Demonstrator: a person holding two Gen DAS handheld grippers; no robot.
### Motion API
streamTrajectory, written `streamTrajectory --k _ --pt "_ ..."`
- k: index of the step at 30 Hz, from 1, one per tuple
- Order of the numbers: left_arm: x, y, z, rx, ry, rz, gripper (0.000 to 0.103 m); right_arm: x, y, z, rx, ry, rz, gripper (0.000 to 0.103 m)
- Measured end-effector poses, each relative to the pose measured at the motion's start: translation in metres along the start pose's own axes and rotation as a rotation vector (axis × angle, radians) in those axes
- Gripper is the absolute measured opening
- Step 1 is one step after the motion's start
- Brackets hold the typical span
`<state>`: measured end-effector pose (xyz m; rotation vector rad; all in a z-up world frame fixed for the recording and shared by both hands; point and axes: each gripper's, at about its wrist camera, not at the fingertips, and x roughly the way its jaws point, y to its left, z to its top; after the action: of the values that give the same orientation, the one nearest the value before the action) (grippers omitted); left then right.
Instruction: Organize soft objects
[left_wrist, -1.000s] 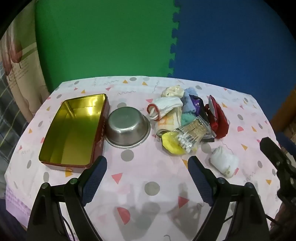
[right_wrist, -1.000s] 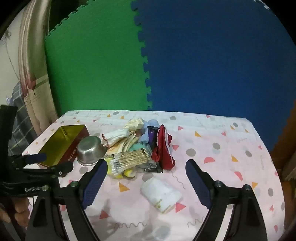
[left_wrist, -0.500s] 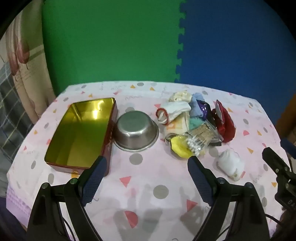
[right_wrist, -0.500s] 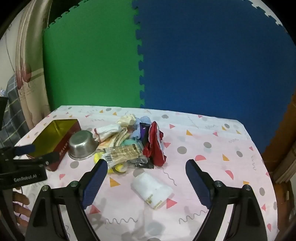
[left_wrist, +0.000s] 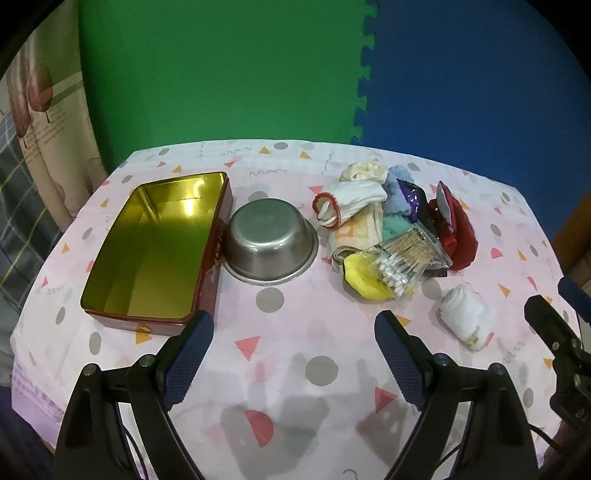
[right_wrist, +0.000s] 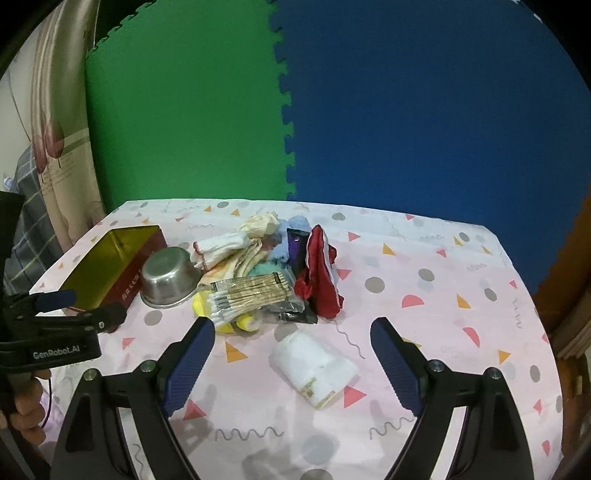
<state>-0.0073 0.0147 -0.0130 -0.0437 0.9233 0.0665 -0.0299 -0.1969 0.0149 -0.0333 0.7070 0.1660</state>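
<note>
- Behind our table (left_wrist: 295, 369) stand foam mats, green (right_wrist: 184, 110) on the left and blue (right_wrist: 424, 110) on the right, joined by a jigsaw seam; a pale curtain (left_wrist: 48, 122) hangs at far left.
- We see a pinkish cloth with grey dots, coloured triangles and squiggles covering the table.
- We find the soft things piled right of centre: a white sock with a red cuff (left_wrist: 351, 201), a cream bundle (left_wrist: 364, 170), pale blue (left_wrist: 397, 188) and teal (left_wrist: 395, 227) pieces, a yellow item (left_wrist: 364, 275) and a red cloth (left_wrist: 460, 229).
- A clear bag of cotton swabs (left_wrist: 406, 258) lies on the pile's near side.
- A folded white sock (right_wrist: 314, 363) lies alone, apart from the pile and between our right tongs' fingers in that view.
- Left of the pile sits a steel bowl (left_wrist: 271, 240), just beside an open tin (left_wrist: 155, 247), gold inside and red outside, with nothing in it; its side lettering is too small to read.
- Our left tongs (left_wrist: 293, 362) are spread wide and hold nothing; our right tongs (right_wrist: 291, 358) likewise.
- We read "GenRobot.AI" on the left tongs' body in the right view.
</note>
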Motion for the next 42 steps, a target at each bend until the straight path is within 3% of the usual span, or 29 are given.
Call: streamTrajectory --k 42 --pt "0.021 -0.003 -0.007 0.017 0.056 0.026 0.087 0.018 0.005 -0.015 -0.049 0.064 0.046 0.089"
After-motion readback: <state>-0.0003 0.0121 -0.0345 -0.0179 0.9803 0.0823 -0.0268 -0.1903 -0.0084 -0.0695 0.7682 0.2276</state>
